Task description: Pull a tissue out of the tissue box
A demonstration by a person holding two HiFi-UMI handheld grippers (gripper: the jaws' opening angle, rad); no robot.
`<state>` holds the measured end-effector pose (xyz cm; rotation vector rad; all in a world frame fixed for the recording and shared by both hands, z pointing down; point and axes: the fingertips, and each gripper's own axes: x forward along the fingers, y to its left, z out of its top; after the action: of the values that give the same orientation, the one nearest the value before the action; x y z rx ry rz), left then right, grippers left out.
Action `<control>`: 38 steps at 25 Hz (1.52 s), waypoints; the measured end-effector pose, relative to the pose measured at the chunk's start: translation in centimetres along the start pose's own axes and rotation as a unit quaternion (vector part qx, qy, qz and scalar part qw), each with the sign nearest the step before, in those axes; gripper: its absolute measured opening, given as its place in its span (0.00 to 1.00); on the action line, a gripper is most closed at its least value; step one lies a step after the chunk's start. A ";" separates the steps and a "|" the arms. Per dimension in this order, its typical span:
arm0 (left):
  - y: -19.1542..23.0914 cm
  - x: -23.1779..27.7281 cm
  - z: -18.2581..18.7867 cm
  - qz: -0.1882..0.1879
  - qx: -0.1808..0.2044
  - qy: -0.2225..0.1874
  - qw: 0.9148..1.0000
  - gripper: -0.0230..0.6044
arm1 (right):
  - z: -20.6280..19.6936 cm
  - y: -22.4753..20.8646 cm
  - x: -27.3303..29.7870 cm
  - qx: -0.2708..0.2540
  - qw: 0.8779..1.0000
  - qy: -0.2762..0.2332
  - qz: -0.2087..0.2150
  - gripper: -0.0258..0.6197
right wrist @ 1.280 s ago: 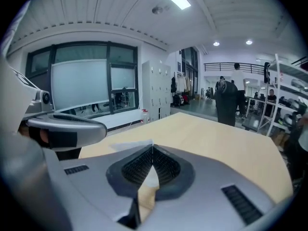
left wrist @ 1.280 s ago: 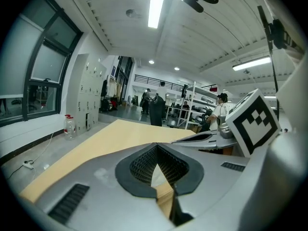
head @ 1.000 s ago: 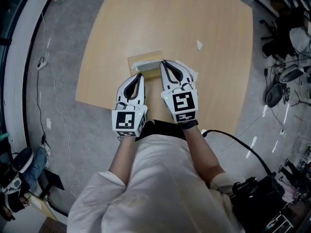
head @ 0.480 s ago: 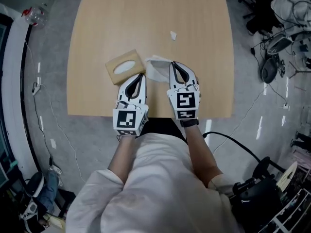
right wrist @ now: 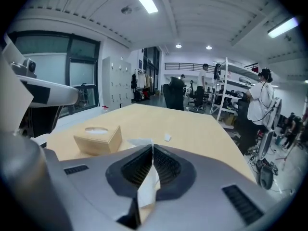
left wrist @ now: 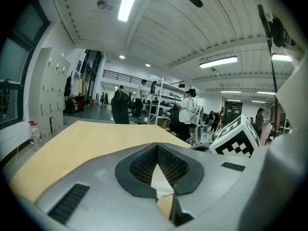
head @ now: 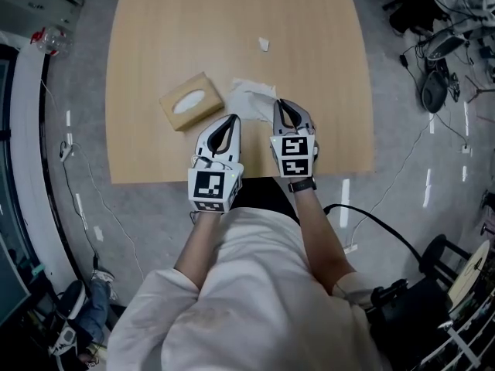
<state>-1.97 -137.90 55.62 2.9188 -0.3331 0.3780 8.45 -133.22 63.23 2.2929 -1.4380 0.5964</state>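
Tissue box (head: 192,101) and tissue (head: 251,97) inside table (head: 232,22) edges

The person wears a white short-sleeved shirt (head: 255,284) and what may be dark trousers (head: 259,201). A black wristband (head: 302,185) circles the right wrist. The left gripper (head: 231,118) and right gripper (head: 281,103) are white with black-lined jaws. Each carries a black-and-white marker cube (head: 211,189).
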 end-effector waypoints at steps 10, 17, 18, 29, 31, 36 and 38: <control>-2.3 -5.2 0.9 0.014 0.014 -0.026 0.999 0.04 | 1.8 0.1 -5.6 0.013 0.998 -0.050 -0.026 0.14; -2.3 -11.6 6.5 0.059 0.018 -0.104 0.993 0.04 | 9.6 5.1 -13.1 -0.015 0.987 -0.156 0.028 0.14; -2.4 -12.5 7.5 0.066 0.020 -0.114 0.991 0.04 | 10.7 6.1 -14.2 -0.015 0.984 -0.170 0.042 0.14; -1.5 -18.0 12.6 0.156 0.024 -0.178 0.971 0.04 | 17.7 12.2 -21.0 -0.016 0.955 -0.251 0.159 0.10; -1.3 -18.3 12.9 0.171 0.018 -0.179 0.969 0.04 | 17.9 12.4 -21.1 -0.023 0.954 -0.246 0.168 0.08; -2.6 -19.1 12.9 0.190 0.011 -0.176 0.966 0.04 | 17.0 12.2 -21.4 -0.046 0.958 -0.225 0.172 0.06; -3.2 -19.0 12.9 0.194 -0.003 -0.177 0.965 0.04 | 17.0 11.9 -21.4 -0.051 0.957 -0.224 0.179 0.05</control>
<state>-16.13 -133.77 37.75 2.8942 -0.9601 -0.1052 -8.04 -130.83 38.49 2.1866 -2.0684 0.0807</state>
